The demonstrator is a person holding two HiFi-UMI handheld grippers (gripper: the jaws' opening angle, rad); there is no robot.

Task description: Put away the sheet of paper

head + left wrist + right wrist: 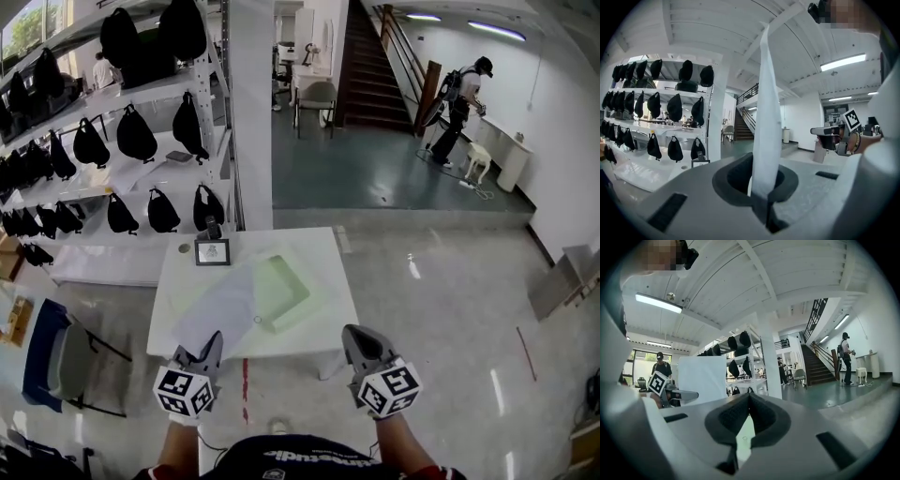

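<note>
Both level: left gripper (214, 342), right gripper (354, 336).

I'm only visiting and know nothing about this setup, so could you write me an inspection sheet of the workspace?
Surface: white table, standing on a glossy floor.
Job's things: sheet of paper, upright in the left gripper; pale green folder, flat on the table.
Clutter: small framed card and small round object at the table's far left corner.
Grippers: left gripper shut on the sheet; right gripper looks shut, with nothing held.
Cables: one cable seems to lie on the floor by the far wall; nothing seen on the table.
Surroundings: shelves of black bags, staircase, person at a counter.
</note>
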